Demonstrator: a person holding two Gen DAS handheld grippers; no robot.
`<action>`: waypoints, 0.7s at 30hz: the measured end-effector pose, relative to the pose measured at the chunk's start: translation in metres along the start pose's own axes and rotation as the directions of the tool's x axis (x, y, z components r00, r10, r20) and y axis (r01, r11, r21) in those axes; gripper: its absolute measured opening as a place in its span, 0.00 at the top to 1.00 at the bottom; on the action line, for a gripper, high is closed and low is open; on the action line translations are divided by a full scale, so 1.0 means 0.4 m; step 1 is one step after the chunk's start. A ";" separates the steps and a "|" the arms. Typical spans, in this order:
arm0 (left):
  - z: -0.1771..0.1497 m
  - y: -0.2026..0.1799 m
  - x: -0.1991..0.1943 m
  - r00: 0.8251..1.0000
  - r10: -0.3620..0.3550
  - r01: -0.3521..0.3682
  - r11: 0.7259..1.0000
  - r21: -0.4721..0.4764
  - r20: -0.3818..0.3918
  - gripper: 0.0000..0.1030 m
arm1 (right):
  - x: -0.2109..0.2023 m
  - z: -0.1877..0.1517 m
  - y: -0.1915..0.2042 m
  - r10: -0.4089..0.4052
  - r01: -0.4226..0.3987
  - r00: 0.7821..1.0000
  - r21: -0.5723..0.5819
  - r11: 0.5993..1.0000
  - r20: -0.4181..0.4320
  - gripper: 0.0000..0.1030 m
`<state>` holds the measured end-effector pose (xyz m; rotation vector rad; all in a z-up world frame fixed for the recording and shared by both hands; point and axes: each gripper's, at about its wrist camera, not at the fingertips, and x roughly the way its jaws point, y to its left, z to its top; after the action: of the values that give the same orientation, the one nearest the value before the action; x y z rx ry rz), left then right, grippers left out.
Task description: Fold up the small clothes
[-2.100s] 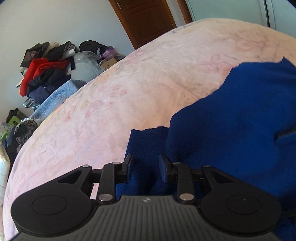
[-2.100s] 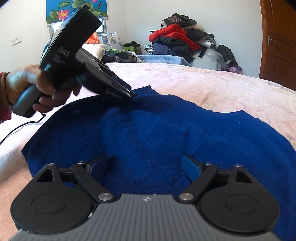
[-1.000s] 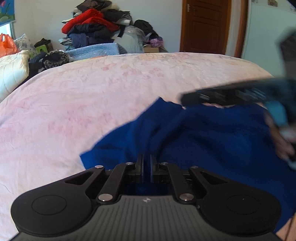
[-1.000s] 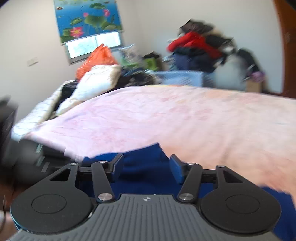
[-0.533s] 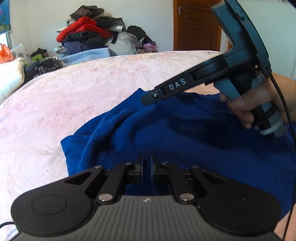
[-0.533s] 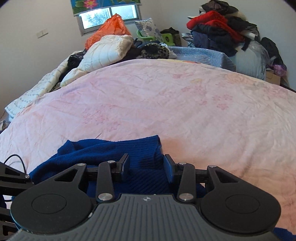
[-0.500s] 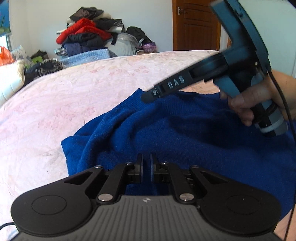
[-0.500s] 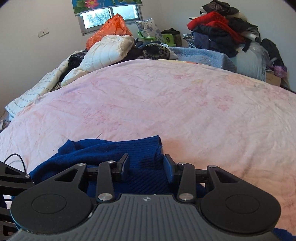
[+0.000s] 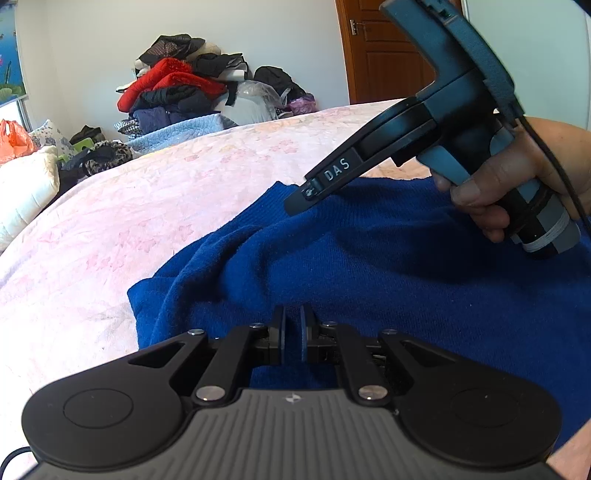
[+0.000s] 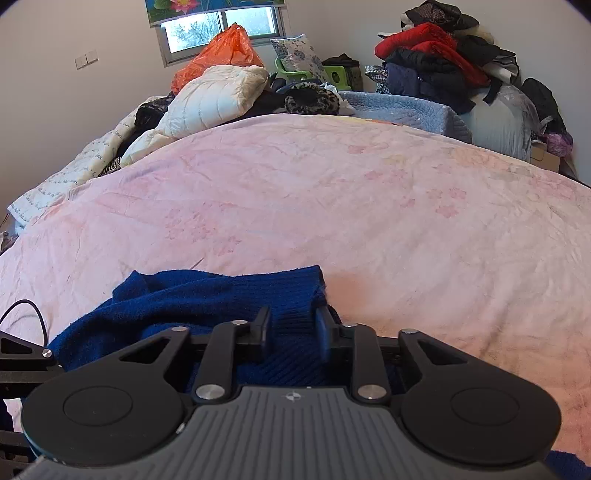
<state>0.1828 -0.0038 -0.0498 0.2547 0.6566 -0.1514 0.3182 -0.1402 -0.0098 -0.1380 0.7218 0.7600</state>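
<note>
Bed w/ pink floral cover (image 10: 332, 206) fills most of both views. Far side: heap of clothes (image 10: 439, 51), red & black on top, sitting on a pale blue blanket (image 10: 406, 110). Left of that, white quilted pillow (image 10: 218, 99) w/ orange plastic bag (image 10: 221, 55) behind it, below the window (image 10: 221, 27). Flower poster (image 10: 207, 5) above window. Brown wooden door (image 9: 380, 51) at back in left wrist view. Light switch (image 10: 86, 59) on wall.
</note>
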 end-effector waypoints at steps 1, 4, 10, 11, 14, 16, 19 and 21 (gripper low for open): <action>-0.001 0.000 0.001 1.000 0.002 -0.002 1.000 0.003 0.002 0.94 | -0.003 -0.002 0.004 0.007 -0.007 1.000 -0.011 1.000 0.003 0.93; -0.004 -0.003 -0.002 1.000 0.005 -0.005 1.000 0.001 0.005 0.93 | -0.025 -0.001 0.026 0.023 -0.020 0.999 -0.059 0.998 0.041 0.97; 0.001 -0.006 -0.007 1.000 0.010 -0.010 1.000 -0.020 -0.004 0.93 | -0.040 0.052 0.058 -0.032 0.046 0.992 -0.110 0.993 0.125 0.97; 0.002 -0.006 -0.007 1.000 0.011 -0.011 1.000 -0.024 -0.007 0.93 | -0.024 0.079 0.076 -0.056 0.077 0.988 -0.144 0.987 0.144 0.97; 0.010 -0.003 -0.010 1.000 0.010 -0.010 0.999 -0.035 -0.018 0.93 | 0.004 0.101 0.098 -0.069 0.094 0.987 -0.179 0.979 0.144 0.97; 0.017 0.013 -0.022 1.000 -0.014 0.012 0.997 -0.073 -0.024 0.93 | 0.044 0.112 0.107 -0.112 0.131 0.988 -0.183 0.974 0.109 0.93; 0.017 0.055 -0.046 0.998 -0.060 0.058 0.986 -0.154 -0.011 0.88 | 0.059 0.104 0.092 -0.182 0.195 0.978 -0.137 0.971 0.099 0.85; 0.013 0.077 -0.059 0.999 -0.042 0.040 0.981 -0.188 -0.003 0.72 | -0.012 0.079 0.073 -0.176 0.185 0.975 -0.060 0.981 0.138 0.81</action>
<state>0.1741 0.0255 -0.0256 0.0596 0.6789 -0.1270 0.3136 -0.1101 0.0211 -0.2145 0.5473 0.6152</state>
